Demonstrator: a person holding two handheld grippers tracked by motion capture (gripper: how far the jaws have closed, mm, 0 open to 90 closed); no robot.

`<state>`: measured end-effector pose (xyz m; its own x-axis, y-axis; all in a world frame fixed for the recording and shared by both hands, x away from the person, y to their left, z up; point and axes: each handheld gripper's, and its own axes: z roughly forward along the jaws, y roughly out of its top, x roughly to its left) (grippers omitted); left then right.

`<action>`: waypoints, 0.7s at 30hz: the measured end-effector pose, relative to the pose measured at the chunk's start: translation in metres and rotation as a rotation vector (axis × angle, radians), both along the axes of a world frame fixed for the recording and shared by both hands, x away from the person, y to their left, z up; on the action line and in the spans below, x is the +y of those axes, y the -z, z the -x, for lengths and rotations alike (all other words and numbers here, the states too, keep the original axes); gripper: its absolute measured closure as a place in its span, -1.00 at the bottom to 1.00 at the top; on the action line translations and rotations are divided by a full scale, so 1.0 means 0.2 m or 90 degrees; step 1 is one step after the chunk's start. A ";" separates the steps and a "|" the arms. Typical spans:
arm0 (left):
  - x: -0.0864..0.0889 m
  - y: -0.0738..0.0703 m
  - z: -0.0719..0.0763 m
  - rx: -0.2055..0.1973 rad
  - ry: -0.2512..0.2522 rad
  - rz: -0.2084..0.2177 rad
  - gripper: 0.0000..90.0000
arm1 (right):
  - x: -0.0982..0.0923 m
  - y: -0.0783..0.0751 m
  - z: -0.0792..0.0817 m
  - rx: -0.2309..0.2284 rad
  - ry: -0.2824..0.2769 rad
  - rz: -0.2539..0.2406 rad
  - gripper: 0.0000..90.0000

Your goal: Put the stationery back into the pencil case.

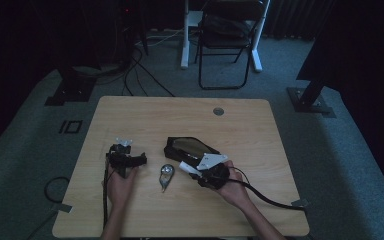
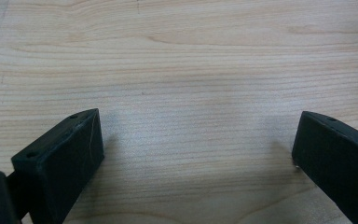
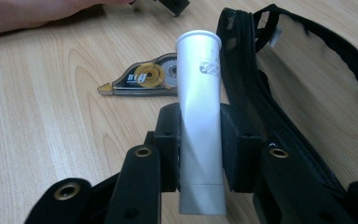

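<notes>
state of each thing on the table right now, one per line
white tube: clamped between the right gripper fingers, off the table
black pouch: unzipped, lying open
correction tape: flat on the table, untouched
left gripper: open, nothing between its fingers

Dim carpeted office: wooden desk (image 1: pixel 130 115), folding chair (image 1: pixel 227 35), cables (image 1: pixel 140 70).

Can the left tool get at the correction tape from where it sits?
Probably yes: the left tool stands open and empty, and only bare table lies between it and the correction tape.
</notes>
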<state>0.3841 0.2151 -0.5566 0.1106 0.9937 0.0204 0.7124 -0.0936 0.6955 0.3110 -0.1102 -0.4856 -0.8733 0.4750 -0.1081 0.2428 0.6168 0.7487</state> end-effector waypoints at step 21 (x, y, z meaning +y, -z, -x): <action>0.00 0.00 0.00 0.000 0.000 0.000 -0.95 | -0.05 -0.07 -0.02 -0.016 0.014 -0.005 0.57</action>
<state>0.3841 0.2151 -0.5566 0.1106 0.9937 0.0203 0.7124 -0.0935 0.6955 0.3157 -0.1192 -0.4722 -0.8594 0.4955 -0.1263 0.2375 0.6055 0.7596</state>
